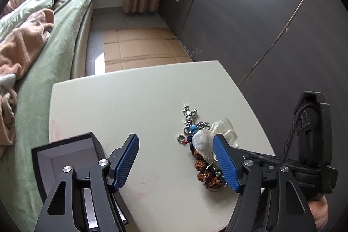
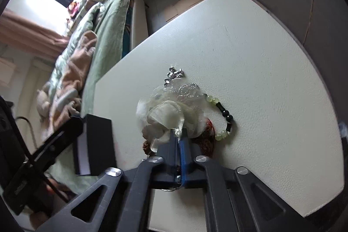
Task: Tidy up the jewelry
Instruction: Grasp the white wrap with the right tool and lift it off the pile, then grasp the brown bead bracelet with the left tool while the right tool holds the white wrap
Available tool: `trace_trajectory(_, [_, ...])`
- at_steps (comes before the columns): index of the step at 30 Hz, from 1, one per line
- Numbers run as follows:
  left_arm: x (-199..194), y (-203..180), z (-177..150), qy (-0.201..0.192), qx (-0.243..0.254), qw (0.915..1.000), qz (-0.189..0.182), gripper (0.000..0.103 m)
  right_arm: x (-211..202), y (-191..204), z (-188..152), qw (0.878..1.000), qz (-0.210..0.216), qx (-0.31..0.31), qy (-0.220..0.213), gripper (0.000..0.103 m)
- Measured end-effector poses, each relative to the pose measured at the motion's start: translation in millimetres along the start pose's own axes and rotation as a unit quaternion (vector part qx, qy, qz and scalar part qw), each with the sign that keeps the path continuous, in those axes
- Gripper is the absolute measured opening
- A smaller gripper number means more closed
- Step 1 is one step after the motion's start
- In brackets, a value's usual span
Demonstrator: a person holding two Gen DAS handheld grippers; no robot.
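A sheer organza pouch (image 2: 167,116) is seen clamped by its edge between the closed jaws of the right gripper (image 2: 180,134), at 6 o'clock in the right wrist view. It rests over a jewelry heap (image 1: 200,145) at 4 o'clock on the white table (image 1: 130,101). The left gripper (image 1: 176,158) is held wide apart, empty, the open black box (image 1: 65,151) at its 9 o'clock. The pouch is judged light, limp and slippery; the beaded bracelet (image 2: 226,119) and ball chain (image 1: 191,114) loose and tangle-prone; hold is best taken at gathered fabric
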State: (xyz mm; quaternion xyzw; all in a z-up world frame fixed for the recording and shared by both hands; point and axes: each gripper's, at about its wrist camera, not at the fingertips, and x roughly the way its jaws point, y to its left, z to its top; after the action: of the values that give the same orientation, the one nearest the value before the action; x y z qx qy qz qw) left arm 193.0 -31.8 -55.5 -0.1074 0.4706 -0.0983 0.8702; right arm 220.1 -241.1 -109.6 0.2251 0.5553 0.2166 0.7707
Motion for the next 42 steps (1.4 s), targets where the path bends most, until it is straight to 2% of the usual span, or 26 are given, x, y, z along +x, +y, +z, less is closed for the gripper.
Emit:
trace_trajectory(5, [5, -6, 0, 0.007, 0.005, 1.0, -0.004, 0.071, -35, 5, -3, 0.997, 0.046, -0.007, -0.06, 0.003])
trace_trajectory(11, [17, -13, -6, 0.027, 0.007, 0.9995, -0.014, 0.066, -63, -1, -5, 0.992, 0.057, 0.009, -0.113, 0.003])
trace_trajectory(14, [25, -16, -9, 0.041, 0.006, 0.999, -0.017, 0.065, -65, -3, -2, 0.991, 0.058, 0.017, -0.12, 0.003])
trace_trajectory(18, [44, -16, -14, 0.074, -0.011, 0.9967, -0.029, 0.051, -68, -6, 0, 0.991, 0.059, 0.023, -0.122, 0.003])
trace_trajectory(21, [58, -13, -16, 0.095, -0.031, 0.9943, -0.038, 0.05, -67, -6, 0, 0.991, 0.056, 0.025, -0.119, 0.003])
trace_trajectory(25, [66, -12, -19, 0.105, -0.043, 0.9926, -0.042, 0.049, -69, -9, 0, 0.992, 0.055, 0.024, -0.113, 0.003])
trace_trajectory(26, [68, -13, -20, 0.106, -0.044, 0.9925, -0.042, 0.039, -69, -8, 0, 0.992, 0.055, 0.023, -0.112, 0.003])
trace_trajectory(27, [69, -14, -21, 0.111, -0.044, 0.9919, -0.045, 0.024, -69, -7, -1, 0.992, 0.054, 0.022, -0.111, 0.003])
trace_trajectory(28, [71, -15, -22, 0.116, -0.045, 0.9909, -0.05, 0.02, -71, -8, -1, 0.992, 0.054, 0.022, -0.11, 0.003])
trace_trajectory(29, [72, -16, -23, 0.119, -0.047, 0.9903, -0.054, 0.02, -72, -7, -1, 0.992, 0.055, 0.02, -0.109, 0.003])
trace_trajectory(32, [64, -18, -24, 0.109, -0.045, 0.9919, -0.047, 0.02, -76, -3, -3, 0.992, 0.057, 0.016, -0.11, 0.003])
trace_trajectory(42, [9, -32, -22, 0.043, -0.03, 0.9961, -0.071, 0.02, -84, 5, -14, 0.992, 0.06, 0.008, -0.114, 0.003])
